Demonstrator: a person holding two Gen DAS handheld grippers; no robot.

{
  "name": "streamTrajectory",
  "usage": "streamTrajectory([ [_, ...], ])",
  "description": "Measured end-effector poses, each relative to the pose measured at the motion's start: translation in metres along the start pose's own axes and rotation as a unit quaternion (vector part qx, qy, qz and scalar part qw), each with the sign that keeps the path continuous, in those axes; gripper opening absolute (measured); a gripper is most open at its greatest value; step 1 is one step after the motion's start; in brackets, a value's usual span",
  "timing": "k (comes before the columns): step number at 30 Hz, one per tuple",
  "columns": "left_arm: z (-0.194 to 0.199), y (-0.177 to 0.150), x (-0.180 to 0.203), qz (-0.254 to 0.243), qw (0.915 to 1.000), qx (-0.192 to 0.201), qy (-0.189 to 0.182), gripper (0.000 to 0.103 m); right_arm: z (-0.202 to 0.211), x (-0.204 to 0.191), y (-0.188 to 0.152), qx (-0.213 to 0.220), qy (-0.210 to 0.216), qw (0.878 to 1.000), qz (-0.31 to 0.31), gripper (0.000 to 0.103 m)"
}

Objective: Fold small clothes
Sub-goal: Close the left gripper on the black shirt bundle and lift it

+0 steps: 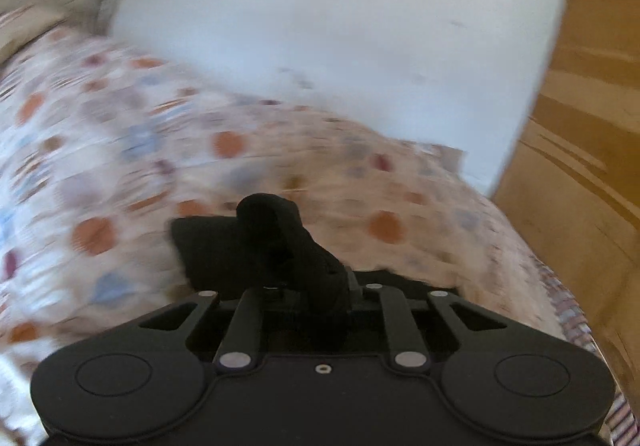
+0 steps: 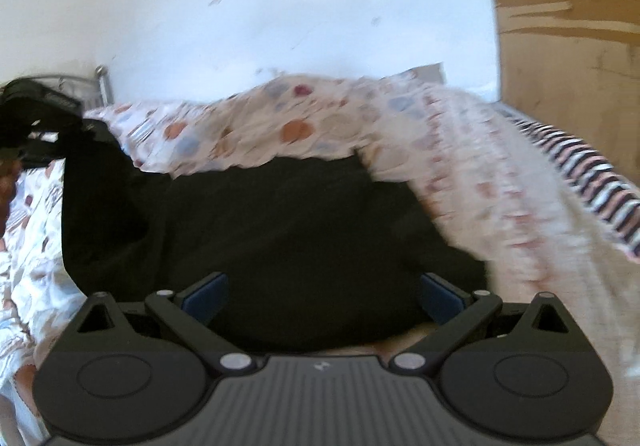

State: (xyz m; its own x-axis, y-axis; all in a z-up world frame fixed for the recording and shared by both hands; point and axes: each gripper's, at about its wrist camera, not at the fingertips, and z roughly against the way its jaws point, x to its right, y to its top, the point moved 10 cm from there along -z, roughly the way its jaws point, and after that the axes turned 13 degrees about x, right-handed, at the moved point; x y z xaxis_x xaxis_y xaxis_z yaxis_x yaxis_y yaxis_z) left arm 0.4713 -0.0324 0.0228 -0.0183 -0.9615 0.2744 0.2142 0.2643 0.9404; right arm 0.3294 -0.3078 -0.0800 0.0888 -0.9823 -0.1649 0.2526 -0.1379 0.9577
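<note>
A black garment (image 2: 288,238) lies spread on a bed with a dotted quilt (image 2: 304,126). My right gripper (image 2: 322,304) is open, its blue pads (image 2: 204,302) wide apart just above the garment's near edge. My left gripper (image 1: 280,246) is shut on a bunched corner of the black garment (image 1: 276,230) and lifts it off the quilt (image 1: 120,166). In the right wrist view the left gripper (image 2: 36,114) shows at the far left, holding the garment's raised corner. Both views are motion-blurred.
A white wall (image 1: 340,26) stands behind the bed. A brown wooden cupboard (image 1: 592,106) is at the right. A striped cloth (image 2: 592,174) lies on the bed's right side. A metal bed frame (image 2: 102,82) shows at the back left.
</note>
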Motion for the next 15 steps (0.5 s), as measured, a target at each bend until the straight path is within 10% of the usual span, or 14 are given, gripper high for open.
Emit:
streamTrajectory([
  [8,0.002,-0.057,0.128,-0.066,0.9874,-0.055,-0.133,0.017,0.068,0.087,-0.005,0.017,-0.112,0.992,0.053,0.103],
  [15,0.022,-0.139,0.163,-0.11,0.9683,-0.125,-0.186,0.02,0.104,0.134,-0.019,0.006,-0.17,0.984,0.063,0.103],
])
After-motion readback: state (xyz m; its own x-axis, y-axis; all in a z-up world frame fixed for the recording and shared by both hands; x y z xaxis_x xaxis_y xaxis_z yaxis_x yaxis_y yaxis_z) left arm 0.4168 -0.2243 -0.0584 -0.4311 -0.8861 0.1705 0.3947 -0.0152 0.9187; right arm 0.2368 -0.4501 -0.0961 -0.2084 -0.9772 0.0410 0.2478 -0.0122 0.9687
